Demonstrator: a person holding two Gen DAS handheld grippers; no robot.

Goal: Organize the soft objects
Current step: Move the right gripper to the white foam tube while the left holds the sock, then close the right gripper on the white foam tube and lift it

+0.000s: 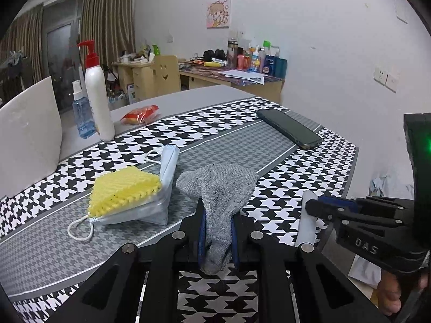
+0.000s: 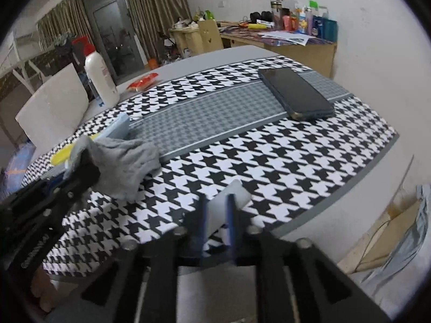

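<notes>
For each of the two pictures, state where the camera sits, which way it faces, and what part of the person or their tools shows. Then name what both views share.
Left wrist: rides the left hand-held gripper, facing across the table; jaws shut on the grey sock; the right hand-held gripper shows.
Right wrist: rides the right hand-held gripper, around a white block.
Shared: sock, phone, white bottle.

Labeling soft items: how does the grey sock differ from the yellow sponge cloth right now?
1. The grey sock is pinched in the left gripper's jaws; the yellow sponge cloth lies free.
2. The sock is bunched and draped; the cloth sits folded in a flat wedge.
3. The sock trails onto the houndstooth mat; the cloth rests on a blue face mask.
Both are soft fabrics side by side.
</notes>
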